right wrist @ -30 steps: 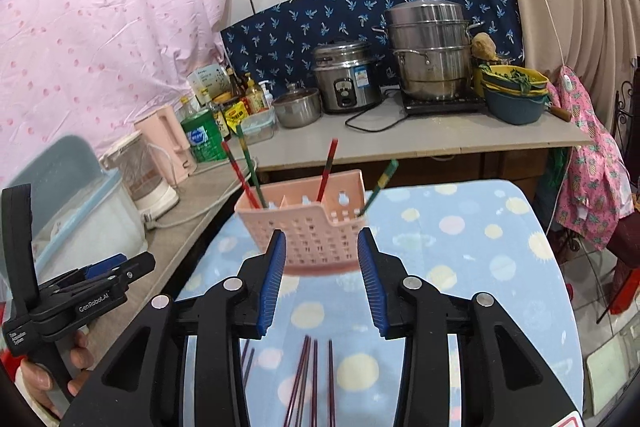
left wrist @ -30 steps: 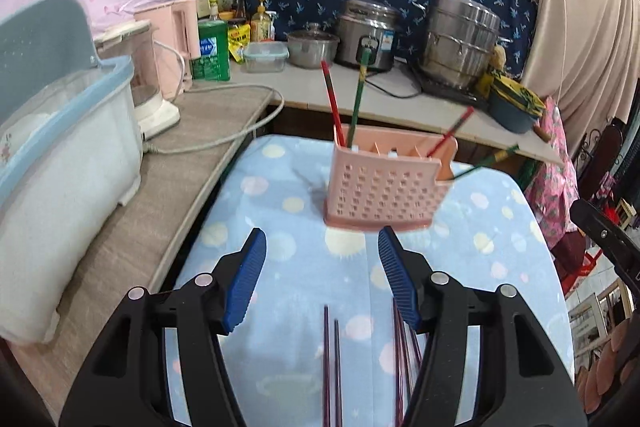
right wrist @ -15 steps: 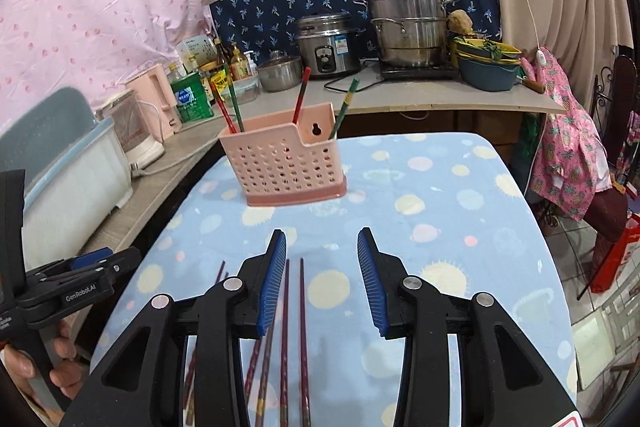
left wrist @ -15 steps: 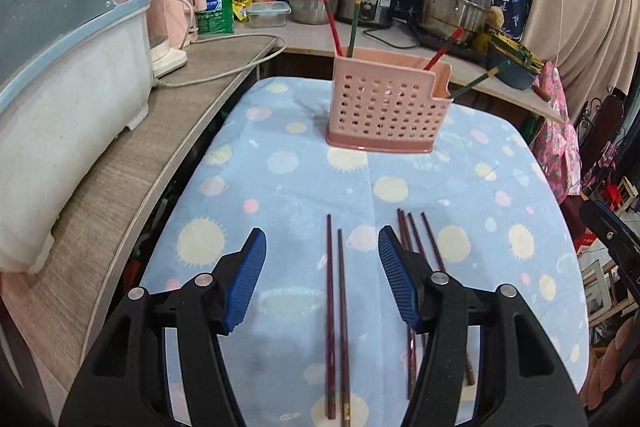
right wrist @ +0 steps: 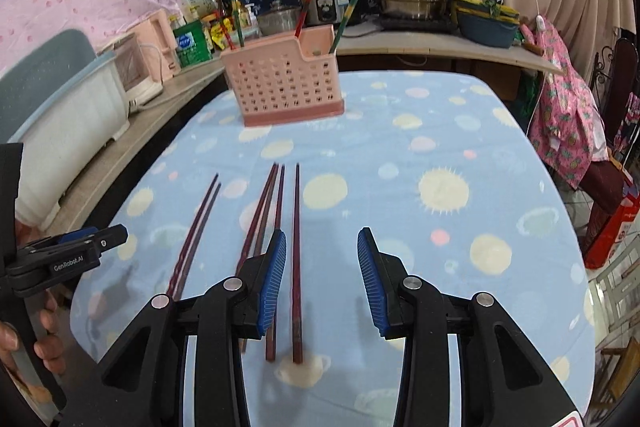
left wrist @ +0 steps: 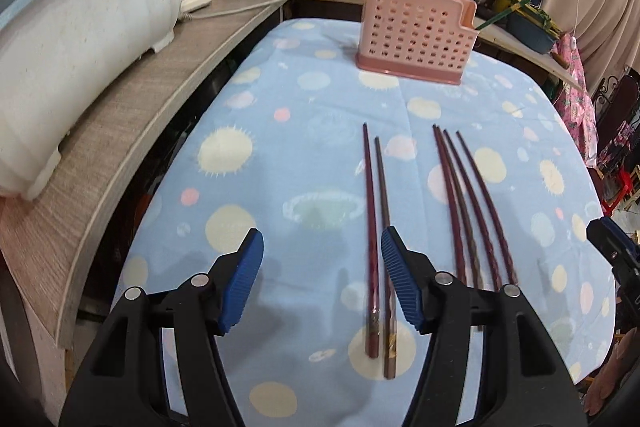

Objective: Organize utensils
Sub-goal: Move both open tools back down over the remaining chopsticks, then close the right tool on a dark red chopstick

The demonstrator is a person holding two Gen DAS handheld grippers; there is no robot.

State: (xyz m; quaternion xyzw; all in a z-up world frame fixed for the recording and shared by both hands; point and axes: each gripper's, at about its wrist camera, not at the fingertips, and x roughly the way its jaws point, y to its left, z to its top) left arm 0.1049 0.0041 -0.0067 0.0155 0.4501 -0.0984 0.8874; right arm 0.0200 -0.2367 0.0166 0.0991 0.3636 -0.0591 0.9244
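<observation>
Six dark red chopsticks (left wrist: 460, 199) lie on the spotted blue cloth (left wrist: 280, 147), a pair of two at about 12 o'clock from the left gripper (left wrist: 322, 279) and a fan of four toward its 1 o'clock; the pink holder (left wrist: 416, 35) stands well beyond them at 12 o'clock, with a few coloured sticks already in it. Both tools hang above the cloth with fingers spread and nothing pinched; the left jaws have just been opening a little further. The right gripper (right wrist: 322, 275) has the outermost chopstick of the four running under the gap between its pads. These sticks look thin, stiff, light and probably glossy, so likely to roll or pivot; a hold near the thicker patterned end, taking one or two at a time, seems safest. The near ends of several are hidden behind the gripper bodies, motion blur smears the patterning, and the holder's compartments cannot be read.
</observation>
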